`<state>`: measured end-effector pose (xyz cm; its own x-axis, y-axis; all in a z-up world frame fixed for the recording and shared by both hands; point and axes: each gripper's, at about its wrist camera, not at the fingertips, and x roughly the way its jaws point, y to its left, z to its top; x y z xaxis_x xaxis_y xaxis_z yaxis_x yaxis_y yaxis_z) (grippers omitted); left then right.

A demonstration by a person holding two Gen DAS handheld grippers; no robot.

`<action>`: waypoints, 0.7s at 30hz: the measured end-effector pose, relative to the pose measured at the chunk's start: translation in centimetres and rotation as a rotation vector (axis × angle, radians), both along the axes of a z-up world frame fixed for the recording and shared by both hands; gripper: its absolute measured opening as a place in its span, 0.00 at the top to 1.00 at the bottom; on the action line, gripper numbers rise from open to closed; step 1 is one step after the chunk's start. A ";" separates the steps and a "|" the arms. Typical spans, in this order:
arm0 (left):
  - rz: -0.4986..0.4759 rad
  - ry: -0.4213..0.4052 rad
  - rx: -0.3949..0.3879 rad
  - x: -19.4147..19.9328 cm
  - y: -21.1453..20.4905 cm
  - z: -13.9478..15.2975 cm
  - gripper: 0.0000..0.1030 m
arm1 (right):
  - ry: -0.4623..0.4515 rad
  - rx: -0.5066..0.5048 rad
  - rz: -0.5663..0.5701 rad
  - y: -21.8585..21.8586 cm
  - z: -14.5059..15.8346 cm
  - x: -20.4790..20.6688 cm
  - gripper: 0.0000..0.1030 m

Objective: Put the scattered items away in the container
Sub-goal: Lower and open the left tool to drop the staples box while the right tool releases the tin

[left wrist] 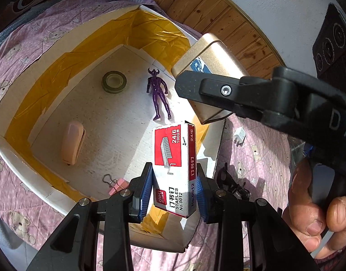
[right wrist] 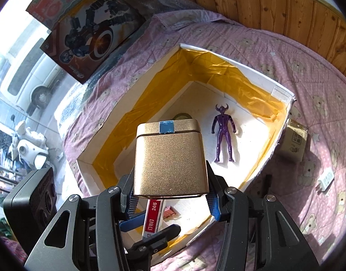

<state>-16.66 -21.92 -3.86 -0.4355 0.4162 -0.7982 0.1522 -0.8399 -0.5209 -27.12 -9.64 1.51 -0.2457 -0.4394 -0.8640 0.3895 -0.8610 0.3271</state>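
Step in hand: delivery, both loads carried over the white cardboard box lined with yellow tape (left wrist: 48,72).

Left gripper (left wrist: 174,187): closed on a red-and-white staples carton (left wrist: 175,169), lower centre of frame, above the box's near rim.

Right gripper (right wrist: 170,194): clamped on a gold lidded metal tin (right wrist: 170,158), mid-frame, tilted, over the box interior.

Next move, as judged: each load is to be lowered and released clear of the purple horned figurine (left wrist: 159,92).
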 end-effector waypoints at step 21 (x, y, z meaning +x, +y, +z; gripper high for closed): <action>0.018 -0.040 0.013 -1.8 0.3 -1.3 0.65 | -0.213 0.065 0.117 -3.8 -5.8 -5.5 0.49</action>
<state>-18.47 -21.64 -5.17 -0.4112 0.4187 -0.8097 0.1880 -0.8302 -0.5248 -32.57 -13.44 -4.28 -0.0061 -0.3963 -0.9181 0.4156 -0.8361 0.3581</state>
